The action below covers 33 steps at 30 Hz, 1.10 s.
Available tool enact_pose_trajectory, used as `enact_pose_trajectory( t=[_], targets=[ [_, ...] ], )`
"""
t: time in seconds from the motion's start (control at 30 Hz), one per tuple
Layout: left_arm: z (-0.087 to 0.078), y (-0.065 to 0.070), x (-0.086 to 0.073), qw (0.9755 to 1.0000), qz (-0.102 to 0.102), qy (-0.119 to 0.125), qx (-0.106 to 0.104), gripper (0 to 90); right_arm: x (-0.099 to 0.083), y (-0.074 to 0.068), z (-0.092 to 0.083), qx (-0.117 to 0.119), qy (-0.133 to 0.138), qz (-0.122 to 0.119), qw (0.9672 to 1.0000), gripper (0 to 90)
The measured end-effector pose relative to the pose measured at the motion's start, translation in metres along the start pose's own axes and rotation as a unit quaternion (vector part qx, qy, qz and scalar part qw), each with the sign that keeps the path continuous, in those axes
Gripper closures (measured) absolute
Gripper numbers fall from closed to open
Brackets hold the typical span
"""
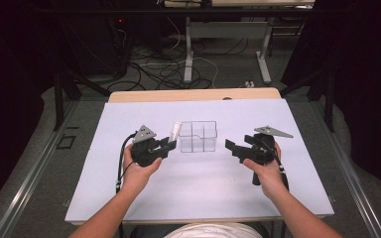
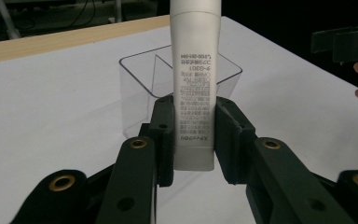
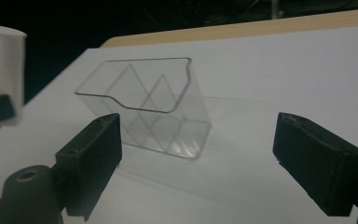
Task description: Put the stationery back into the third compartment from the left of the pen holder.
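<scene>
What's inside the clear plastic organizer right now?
The clear organizer holds just its own dividers, with the white table showing through. The white tube is outside, clamped in the left tongs.

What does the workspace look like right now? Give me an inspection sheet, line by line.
Surface: white tabletop with a wooden strip along its far edge.
Job's things: a white tube held upright beside a clear divided organizer, which stands on the table and looks empty.
Clutter: nothing seen.
Grippers: left claw shut on the tube's lower end; right claw open, nothing between its jaws, aimed at the organizer.
Cables: a black cable trails from the left claw; loose cables lie on the floor beyond the table.
Surroundings: dark room, another table's metal legs behind.
</scene>
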<state>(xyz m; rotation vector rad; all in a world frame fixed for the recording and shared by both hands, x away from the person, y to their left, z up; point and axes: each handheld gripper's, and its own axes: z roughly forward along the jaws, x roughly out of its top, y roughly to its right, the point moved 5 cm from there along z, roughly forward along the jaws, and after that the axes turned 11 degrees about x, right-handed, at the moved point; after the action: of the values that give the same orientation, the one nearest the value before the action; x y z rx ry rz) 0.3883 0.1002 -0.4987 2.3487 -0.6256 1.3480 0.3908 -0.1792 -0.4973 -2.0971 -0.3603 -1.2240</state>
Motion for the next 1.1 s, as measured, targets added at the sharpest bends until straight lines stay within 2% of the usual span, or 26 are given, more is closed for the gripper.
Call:
enact_pose_trajectory(
  t=[0.03,0.17,0.23,0.27,0.3,0.33,0.37,0.43,0.47,0.5,0.53,0.57,0.6,0.63,0.67,0.7,0.77,0.87,0.9,0.93,0.97,1.1],
  targets=[
    [0.001,0.002,0.000,1.0000,-0.006,0.004,-0.002,71.0,0.000,0.000,0.000,0.000,0.000,0.000,1.0000,15.2],
    [0.005,0.013,-0.006,0.9997,-0.023,0.001,-0.008,71.0,0.001,-0.020,0.008,0.015,0.010,0.006,0.9998,15.7],
    [0.008,0.017,-0.008,0.9998,-0.017,0.001,-0.006,71.0,0.000,-0.028,0.011,0.024,0.011,0.023,0.9994,16.0],
    [0.009,0.021,-0.009,0.9996,-0.026,-0.001,-0.009,71.0,0.000,-0.030,0.013,0.027,0.011,0.028,0.9992,16.3],
    [0.010,0.023,-0.010,0.9997,-0.023,0.000,-0.011,71.1,-0.001,-0.032,0.015,0.029,0.010,0.038,0.9988,16.5],
    [0.012,0.026,-0.010,0.9996,-0.027,-0.001,-0.013,71.0,-0.001,-0.033,0.016,0.030,0.009,0.039,0.9988,17.3],
    [0.013,0.028,-0.010,0.9997,-0.020,0.001,-0.013,71.0,-0.002,-0.034,0.018,0.033,0.006,0.044,0.9984,20.1],
    [0.015,0.033,-0.010,0.9997,-0.020,0.004,-0.014,71.0,-0.003,-0.035,0.022,0.044,0.005,0.069,0.9966,23.6],
    [0.017,0.037,-0.010,0.9996,-0.025,0.004,-0.014,71.0,-0.003,-0.035,0.022,0.044,0.005,0.069,0.9966,23.6],
    [0.019,0.039,-0.010,0.9995,-0.026,0.004,-0.015,71.0,-0.004,-0.036,0.025,0.058,0.002,0.093,0.9940,26.0],
    [0.021,0.041,-0.010,0.9995,-0.028,0.002,-0.017,71.0,-0.004,-0.036,0.025,0.058,0.002,0.093,0.9940,26.0],
    [0.023,0.045,-0.011,0.9992,-0.036,0.001,-0.019,71.1,-0.004,-0.038,0.026,0.070,0.003,0.113,0.9912,28.0],
    [0.027,0.050,-0.012,0.9988,-0.042,0.001,-0.024,71.0,-0.004,-0.038,0.026,0.074,0.003,0.120,0.9900,29.6],
    [0.027,0.050,-0.012,0.9988,-0.042,0.001,-0.024,71.0,-0.004,-0.038,0.026,0.074,0.003,0.120,0.9900,29.6],
    [0.029,0.054,-0.013,0.9986,-0.043,-0.003,-0.029,71.0,-0.004,-0.040,0.025,0.082,0.009,0.135,0.9874,30.9],
    [0.030,0.057,-0.014,0.9987,-0.040,-0.002,-0.031,71.1,-0.004,-0.040,0.025,0.082,0.009,0.135,0.9874,30.9],
    [0.033,0.063,-0.016,0.9985,-0.039,-0.003,-0.038,71.0,-0.006,-0.042,0.024,0.094,0.007,0.143,0.9852,33.5],
    [0.034,0.068,-0.019,0.9984,-0.029,-0.007,-0.048,71.1,-0.009,-0.041,0.024,0.098,0.007,0.145,0.9845,36.0],
    [0.034,0.071,-0.019,0.9981,-0.036,-0.005,-0.050,71.0,-0.012,-0.041,0.026,0.111,0.003,0.154,0.9817,37.9],
    [0.034,0.071,-0.020,0.9979,-0.035,-0.009,-0.053,71.0,-0.012,-0.041,0.026,0.111,0.003,0.154,0.9817,37.9],
    [0.034,0.072,-0.022,0.9979,-0.035,-0.010,-0.054,71.0,-0.016,-0.041,0.027,0.115,-0.001,0.163,0.9800,38.8],
    [0.035,0.078,-0.027,0.9975,-0.028,-0.018,-0.062,71.0,-0.019,-0.041,0.029,0.112,0.002,0.173,0.9785,41.2]
  ],
)
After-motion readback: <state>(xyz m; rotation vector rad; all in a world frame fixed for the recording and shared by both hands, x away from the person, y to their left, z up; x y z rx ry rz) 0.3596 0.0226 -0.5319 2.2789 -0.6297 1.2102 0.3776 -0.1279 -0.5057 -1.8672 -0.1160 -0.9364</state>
